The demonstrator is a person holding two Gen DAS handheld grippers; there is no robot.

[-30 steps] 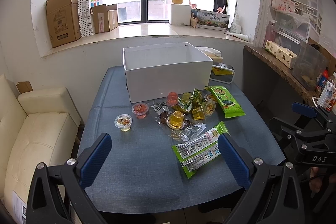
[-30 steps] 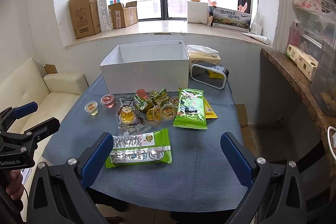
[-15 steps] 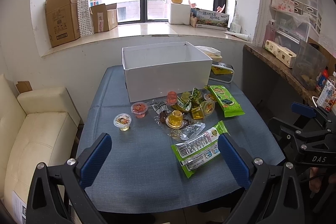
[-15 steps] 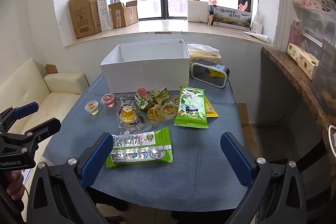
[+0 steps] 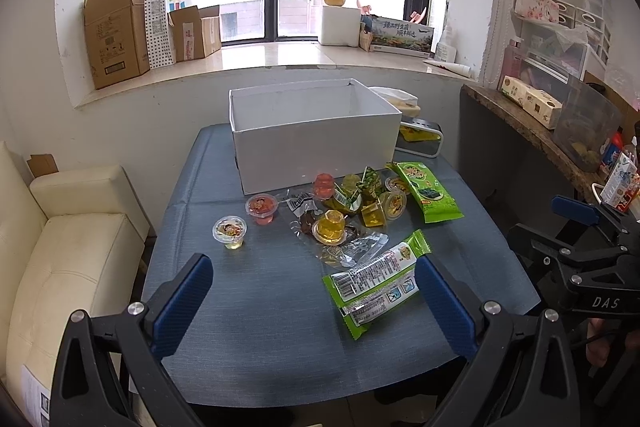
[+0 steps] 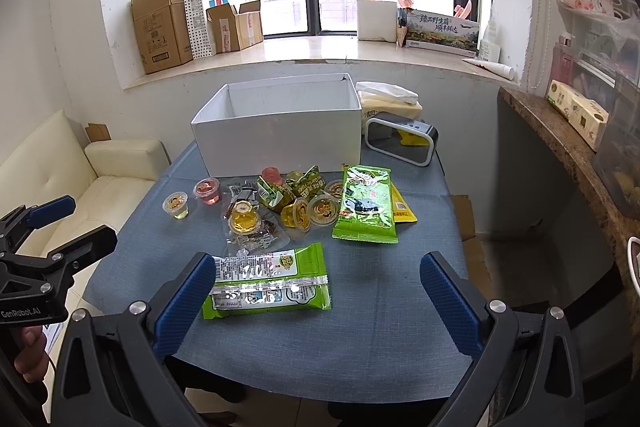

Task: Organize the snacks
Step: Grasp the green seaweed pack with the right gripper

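Observation:
An open white box (image 5: 316,135) (image 6: 280,131) stands at the back of the blue table. In front of it lie snacks: jelly cups (image 5: 231,231) (image 6: 176,205), a pile of small packets and cups (image 5: 352,203) (image 6: 296,205), a green packet (image 5: 426,191) (image 6: 366,207) and a long green packet (image 5: 376,281) (image 6: 268,283) nearest me. My left gripper (image 5: 314,303) is open and empty above the table's near edge. My right gripper (image 6: 316,301) is open and empty, its left finger beside the long packet.
A grey speaker (image 6: 402,143) and a tissue pack (image 6: 390,99) sit right of the box. A cream sofa (image 5: 60,251) is left of the table, a stone counter (image 6: 560,147) with boxes to the right. Cardboard boxes (image 5: 116,35) stand on the windowsill.
Both views have shifted only slightly; the snacks and box have not moved. Both grippers stay open.

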